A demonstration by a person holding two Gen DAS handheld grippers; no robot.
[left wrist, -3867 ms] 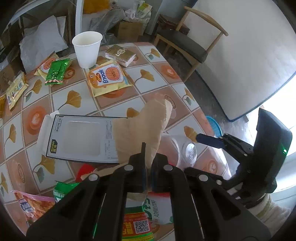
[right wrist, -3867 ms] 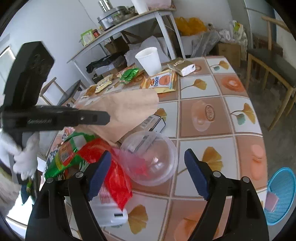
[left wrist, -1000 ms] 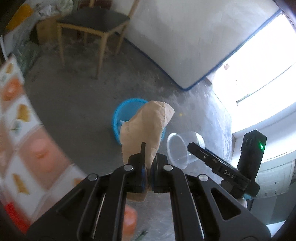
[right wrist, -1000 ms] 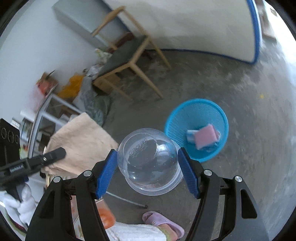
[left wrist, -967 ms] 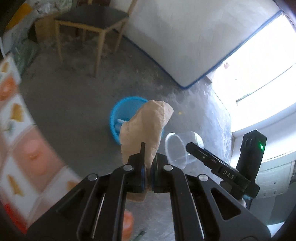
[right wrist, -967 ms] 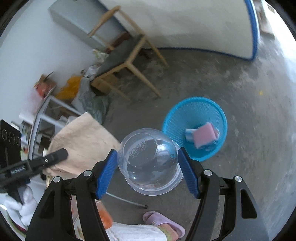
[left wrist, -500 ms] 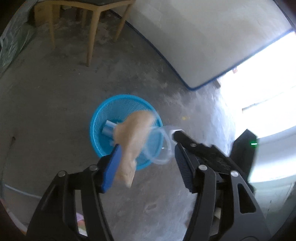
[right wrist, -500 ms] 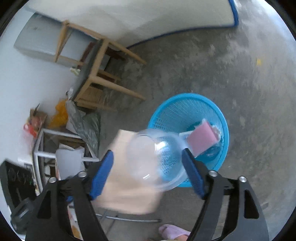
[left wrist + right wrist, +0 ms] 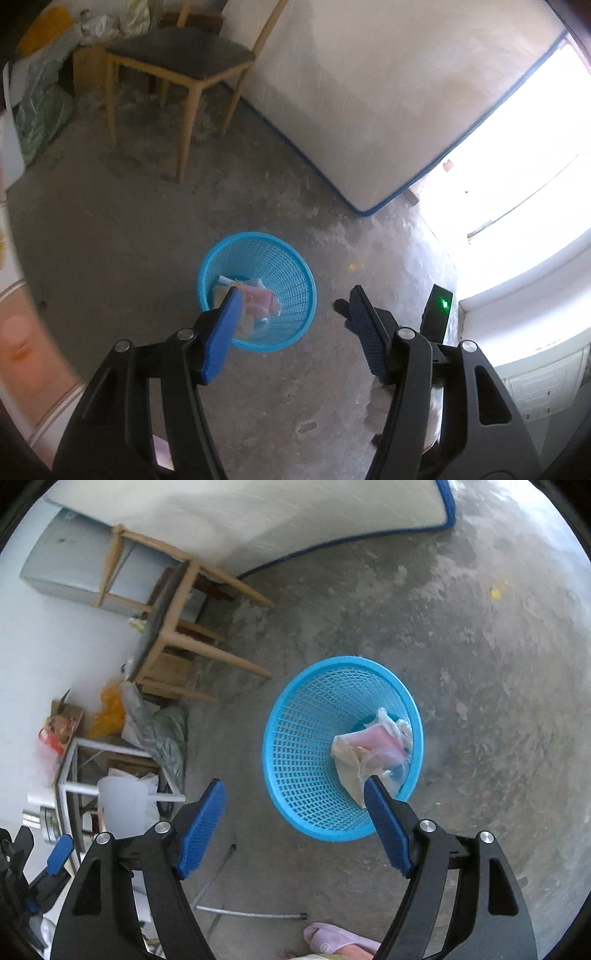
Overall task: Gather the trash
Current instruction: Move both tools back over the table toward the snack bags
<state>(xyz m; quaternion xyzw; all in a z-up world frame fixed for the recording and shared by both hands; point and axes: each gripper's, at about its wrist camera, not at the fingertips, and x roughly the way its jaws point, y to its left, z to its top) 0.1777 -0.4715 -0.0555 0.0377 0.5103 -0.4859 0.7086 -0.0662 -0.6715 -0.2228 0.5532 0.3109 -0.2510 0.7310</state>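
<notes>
A blue mesh basket (image 9: 282,264) stands on the concrete floor, below and just ahead of both grippers. Inside it lie a tan paper bag (image 9: 349,766), a pink item (image 9: 376,740) and a clear plastic cup (image 9: 397,771). My left gripper (image 9: 293,297) hangs open over the basket's near rim with nothing between its fingers. The left finger hides part of the trash. My right gripper (image 9: 294,785) is also open and empty, above the basket (image 9: 306,746). In the left wrist view the right gripper (image 9: 436,310) shows behind the right finger.
A wooden chair (image 9: 177,62) stands beyond the basket, beside a white blue-edged mattress (image 9: 351,110) that leans on the wall. The patterned table edge (image 9: 22,332) is at the left. A pink slipper (image 9: 332,941), a metal rod (image 9: 251,912) and piled bags (image 9: 155,738) lie nearby.
The left gripper opened and dropped the paper bag; the right gripper widened and dropped the clear cup. Both now lie in the basket. Both grippers sank closer to it.
</notes>
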